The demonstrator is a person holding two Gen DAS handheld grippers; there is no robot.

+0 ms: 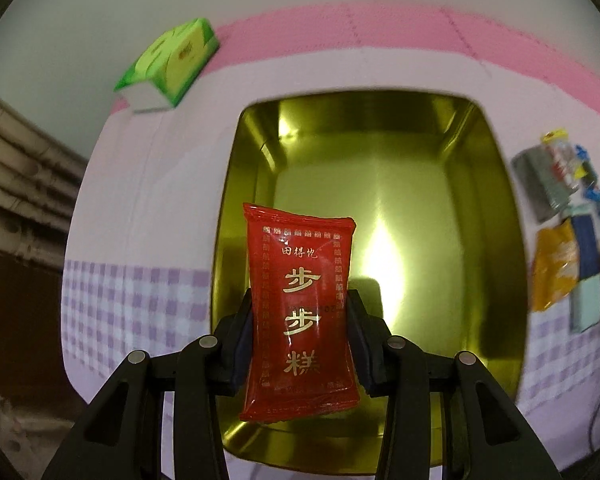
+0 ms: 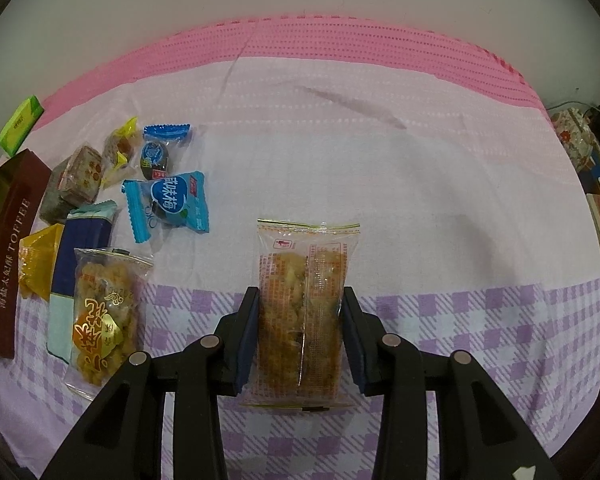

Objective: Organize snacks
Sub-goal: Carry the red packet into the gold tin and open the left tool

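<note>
left gripper [image 1: 300, 312]: jaws pinching red snack packet [image 1: 300, 300], gold tin [image 1: 480, 208] just beyond | right gripper [image 2: 300, 316]: jaws pinching clear snack packet [image 2: 306, 304]; snack pile [image 2: 112, 216] lies left

The left black two-finger tongs [image 1: 300, 312] are closed, both dark pads pinching the sides of a red foil snack packet [image 1: 298, 312] held upright. The right black two-finger tongs [image 2: 300, 316] are likewise clamped on a clear packet of golden crunchy snack [image 2: 305, 312].
</note>
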